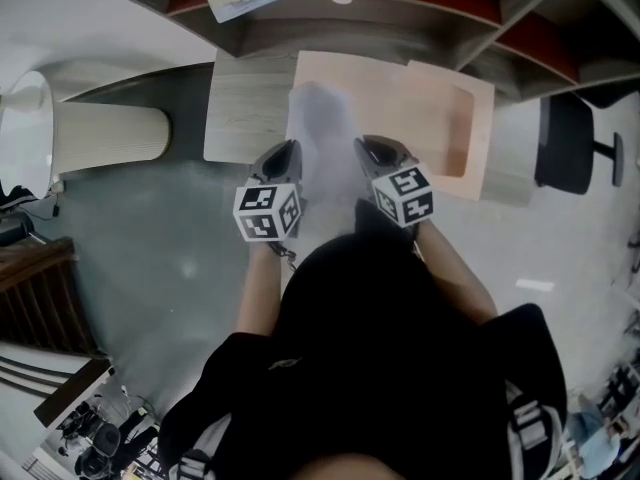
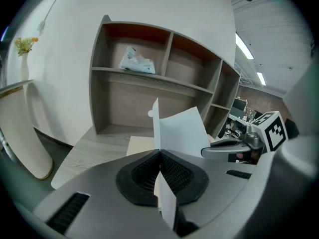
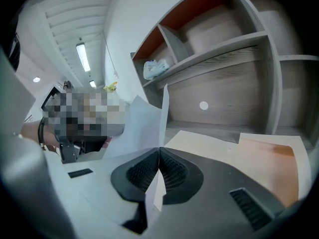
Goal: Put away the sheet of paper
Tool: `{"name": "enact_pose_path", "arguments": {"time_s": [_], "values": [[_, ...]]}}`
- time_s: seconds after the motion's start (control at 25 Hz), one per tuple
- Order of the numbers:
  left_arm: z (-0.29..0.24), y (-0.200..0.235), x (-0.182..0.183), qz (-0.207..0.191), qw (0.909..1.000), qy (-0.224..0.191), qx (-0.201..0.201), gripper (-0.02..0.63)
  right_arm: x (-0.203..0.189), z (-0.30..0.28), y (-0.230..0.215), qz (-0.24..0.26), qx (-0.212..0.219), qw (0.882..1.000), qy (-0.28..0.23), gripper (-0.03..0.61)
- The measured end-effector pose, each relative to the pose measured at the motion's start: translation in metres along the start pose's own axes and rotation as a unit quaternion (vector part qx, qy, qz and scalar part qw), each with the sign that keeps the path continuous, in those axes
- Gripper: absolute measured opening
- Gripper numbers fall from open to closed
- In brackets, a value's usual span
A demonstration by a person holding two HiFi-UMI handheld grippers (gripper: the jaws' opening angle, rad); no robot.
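Floor [image 1: 170, 248], grey and open, fills the near left. Shelving [image 1: 420, 13] of pale wood with red backs spans the far side, most of its cubbies free. Near of it stands a desk [image 1: 245, 108], bare wood on its left part. A black chair [image 1: 570, 153] stands at the right. Two overlapping beige boards [image 1: 400, 98] cover the desk's right part. Above their near edge hangs the paper [image 2: 182, 131], upright and curled, held between both grippers. The left gripper [image 2: 159, 153] is clamped on its left edge and the right gripper [image 3: 159, 151] on its right edge, each pinching the sheet between ribbed pads. A packet [image 2: 135, 61] lies in the upper left cubby, its print too blurred to read.
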State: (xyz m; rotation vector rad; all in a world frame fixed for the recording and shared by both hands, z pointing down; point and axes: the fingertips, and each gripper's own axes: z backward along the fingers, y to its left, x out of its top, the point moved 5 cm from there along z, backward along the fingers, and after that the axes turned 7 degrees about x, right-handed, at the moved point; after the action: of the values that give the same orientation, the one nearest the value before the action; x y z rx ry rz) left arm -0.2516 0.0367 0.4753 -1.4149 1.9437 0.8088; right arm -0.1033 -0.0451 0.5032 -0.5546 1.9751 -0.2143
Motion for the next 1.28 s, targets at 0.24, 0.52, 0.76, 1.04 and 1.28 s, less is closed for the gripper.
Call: {"name": "enact_pose_path", "arguments": {"time_s": [0.24, 0.52, 0.76, 1.04, 1.28], "values": [[-0.049, -0.014, 0.0, 0.002, 0.9994, 0.034, -0.012, 0.046, -0.004, -0.005, -0.037, -0.031, -0.001, 0.999, 0.011, 0.018], [-0.079, -0.02, 0.011, 0.001, 0.9987, 0.05, -0.009, 0.046, -0.012, -0.01, -0.087, -0.064, -0.018, 0.998, 0.014, 0.018], [-0.101, -0.019, 0.007, -0.016, 0.9969, 0.074, -0.018, 0.046, -0.017, -0.021, -0.109, -0.098, -0.006, 0.995, 0.013, 0.018], [-0.136, -0.017, -0.003, -0.017, 0.9921, 0.113, -0.052, 0.046, -0.036, -0.03, -0.129, -0.143, -0.03, 0.989, 0.038, 0.02], [-0.156, -0.008, -0.009, 0.019, 0.9871, 0.139, -0.076, 0.046, -0.05, -0.034, -0.142, -0.148, -0.054, 0.986, 0.057, 0.02]]}}
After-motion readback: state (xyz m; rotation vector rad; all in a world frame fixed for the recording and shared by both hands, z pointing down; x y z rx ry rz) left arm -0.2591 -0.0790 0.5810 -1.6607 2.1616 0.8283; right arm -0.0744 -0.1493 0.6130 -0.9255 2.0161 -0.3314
